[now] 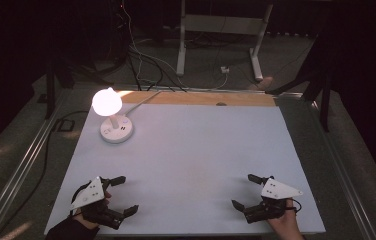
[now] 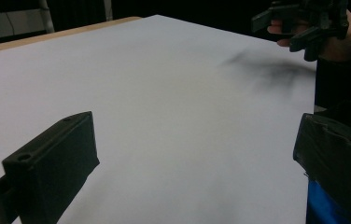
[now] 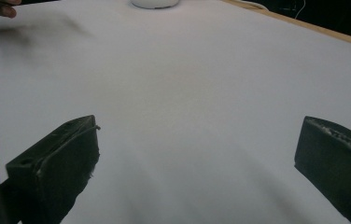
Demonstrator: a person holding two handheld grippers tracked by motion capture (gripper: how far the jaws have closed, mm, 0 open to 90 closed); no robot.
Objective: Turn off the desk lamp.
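lamp (image 1: 112,116), lit and white, stands on its round base at the far left of the pale sheet (image 1: 191,150) over the table, well apart from both tongs. left gripper (image 1: 124,196) rests at the near left edge and right gripper (image 1: 244,192) at the near right, each with jaws spread wide, gripping nothing.

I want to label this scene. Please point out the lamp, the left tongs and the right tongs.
lamp (image 1: 116,131): high view, on its round white base.
left tongs (image 1: 123,195): high view, midway between the two open jaw tips.
right tongs (image 1: 244,190): high view, midway between the two open jaw tips.
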